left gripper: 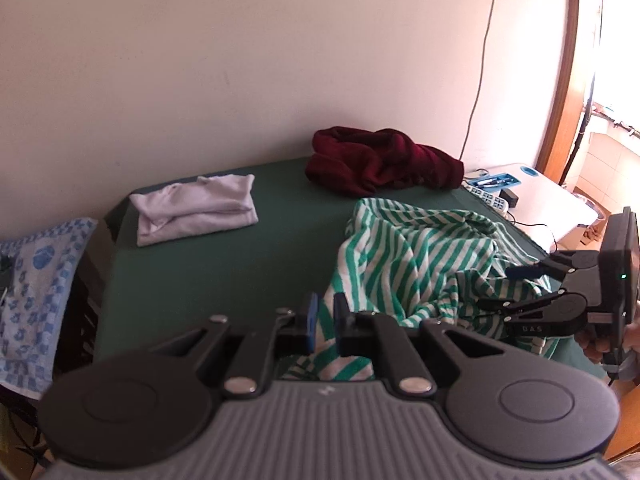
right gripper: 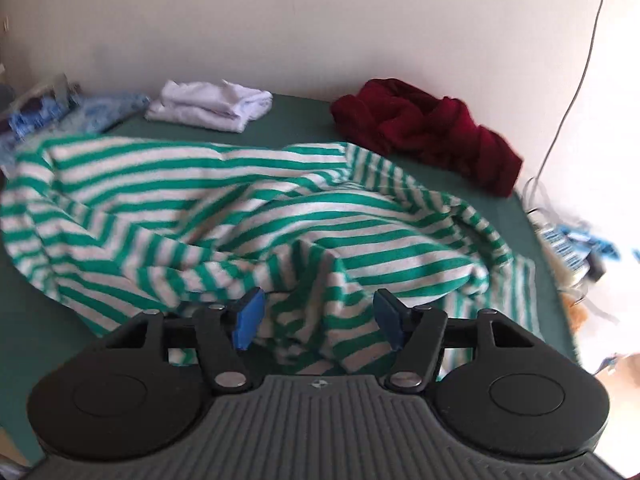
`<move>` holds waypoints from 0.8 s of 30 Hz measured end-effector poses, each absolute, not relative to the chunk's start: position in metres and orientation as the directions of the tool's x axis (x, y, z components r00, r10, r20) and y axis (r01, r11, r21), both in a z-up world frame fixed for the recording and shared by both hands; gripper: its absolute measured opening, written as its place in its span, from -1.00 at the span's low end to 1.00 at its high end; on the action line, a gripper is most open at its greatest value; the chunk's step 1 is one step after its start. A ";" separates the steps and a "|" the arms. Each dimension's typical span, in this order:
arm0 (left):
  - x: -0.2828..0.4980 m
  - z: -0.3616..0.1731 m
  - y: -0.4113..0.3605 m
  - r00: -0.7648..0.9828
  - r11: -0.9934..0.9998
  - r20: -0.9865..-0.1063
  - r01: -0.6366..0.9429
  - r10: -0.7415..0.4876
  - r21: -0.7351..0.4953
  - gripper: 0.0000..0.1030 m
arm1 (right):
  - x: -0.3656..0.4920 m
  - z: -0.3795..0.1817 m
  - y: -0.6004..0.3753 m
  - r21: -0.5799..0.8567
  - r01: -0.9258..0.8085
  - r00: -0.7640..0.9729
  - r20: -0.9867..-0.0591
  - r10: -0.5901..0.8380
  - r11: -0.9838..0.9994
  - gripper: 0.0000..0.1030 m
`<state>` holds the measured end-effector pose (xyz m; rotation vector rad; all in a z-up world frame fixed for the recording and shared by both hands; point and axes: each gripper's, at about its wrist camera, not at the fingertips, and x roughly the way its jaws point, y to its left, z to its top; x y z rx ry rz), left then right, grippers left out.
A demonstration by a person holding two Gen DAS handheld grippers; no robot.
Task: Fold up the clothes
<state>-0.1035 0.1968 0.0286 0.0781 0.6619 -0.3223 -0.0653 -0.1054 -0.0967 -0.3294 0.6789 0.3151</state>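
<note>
midway through folding: striped shirt lay crumpled on the green table, white top already folded by the wall, red garment untouched behind. left gripper pinched nearly closed on a strip of the shirt's edge. right gripper spread wide over the cloth, gripping nothing. probably needed next: a second hold, then spreading flat. only "das" readable, on the right gripper.

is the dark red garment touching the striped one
Apart. In the left wrist view a strip of bare green table cover shows between the dark red garment and the green-and-white striped garment; the right wrist view shows this gap too.
</note>
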 end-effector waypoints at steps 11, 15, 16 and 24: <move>-0.110 -0.003 0.187 0.676 0.934 -0.680 0.355 -0.285 -0.039 -0.72 | -0.073 -0.017 -0.233 0.437 -0.313 0.686 -0.510 0.519 0.843 -0.83; -0.103 -0.020 0.170 0.617 0.897 -0.708 0.439 -0.343 -0.052 -0.29 | -0.123 0.047 -0.268 0.522 -0.361 0.789 -0.271 0.551 0.773 -0.82; -0.101 -0.025 0.166 0.596 0.887 -0.720 0.459 -0.355 -0.057 -0.29 | -0.137 0.055 -0.277 0.540 -0.365 0.803 -0.229 0.550 0.758 -0.82; -0.103 -0.047 0.136 0.466 0.785 -0.741 0.605 -0.483 -0.132 -0.29 | -0.197 0.062 -0.298 0.588 -0.229 0.894 -0.188 0.406 0.776 -0.82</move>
